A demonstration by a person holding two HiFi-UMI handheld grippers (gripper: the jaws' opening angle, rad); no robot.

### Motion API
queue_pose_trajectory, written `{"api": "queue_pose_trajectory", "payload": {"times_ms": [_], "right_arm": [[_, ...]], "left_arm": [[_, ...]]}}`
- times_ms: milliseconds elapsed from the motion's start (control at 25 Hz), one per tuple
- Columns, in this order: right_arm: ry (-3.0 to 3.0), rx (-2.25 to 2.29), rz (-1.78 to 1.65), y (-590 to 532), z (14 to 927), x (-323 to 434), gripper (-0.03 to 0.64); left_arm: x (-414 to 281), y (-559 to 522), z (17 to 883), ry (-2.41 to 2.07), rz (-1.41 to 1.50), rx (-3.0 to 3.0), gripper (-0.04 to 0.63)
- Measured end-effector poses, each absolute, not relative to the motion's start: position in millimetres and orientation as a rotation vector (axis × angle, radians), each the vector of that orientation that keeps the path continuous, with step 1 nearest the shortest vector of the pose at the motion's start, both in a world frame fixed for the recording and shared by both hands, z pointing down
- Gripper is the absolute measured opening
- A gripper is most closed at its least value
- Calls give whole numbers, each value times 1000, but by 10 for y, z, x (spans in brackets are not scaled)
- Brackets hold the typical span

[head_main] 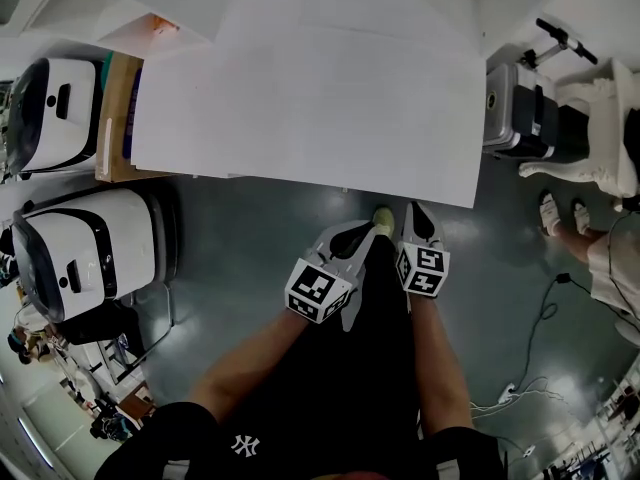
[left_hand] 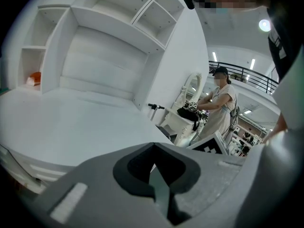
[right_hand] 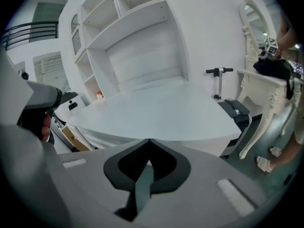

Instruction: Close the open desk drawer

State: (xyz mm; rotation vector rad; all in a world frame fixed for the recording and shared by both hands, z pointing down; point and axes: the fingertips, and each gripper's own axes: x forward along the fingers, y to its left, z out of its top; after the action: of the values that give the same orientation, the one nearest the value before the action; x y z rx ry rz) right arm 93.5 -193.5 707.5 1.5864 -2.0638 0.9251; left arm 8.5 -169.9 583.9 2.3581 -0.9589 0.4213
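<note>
Head view — one desk (head_main: 300,88), left gripper (head_main: 354,234), right gripper (head_main: 416,214), both closed.

NY monogram (head_main: 240,445) on black garment (head_main: 320,398)

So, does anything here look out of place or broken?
Nothing really stands out. The white desk is bare on top, and no drawer visibly juts from its front edge. The left gripper and right gripper are shut and empty.
</note>
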Motion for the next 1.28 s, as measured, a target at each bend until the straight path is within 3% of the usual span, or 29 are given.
{"api": "queue_pose_trajectory", "payload": {"times_ms": [200, 1280], "right_arm": [[-2139, 1589, 969, -1832, 6752, 842, 23], [-2413, 1664, 476, -1306, 4140, 176, 23]], "left_arm": [[72, -1621, 5671, -941, 423, 2400, 0], [-369, -1320, 3957, -1012, 280, 2598, 0]]}}
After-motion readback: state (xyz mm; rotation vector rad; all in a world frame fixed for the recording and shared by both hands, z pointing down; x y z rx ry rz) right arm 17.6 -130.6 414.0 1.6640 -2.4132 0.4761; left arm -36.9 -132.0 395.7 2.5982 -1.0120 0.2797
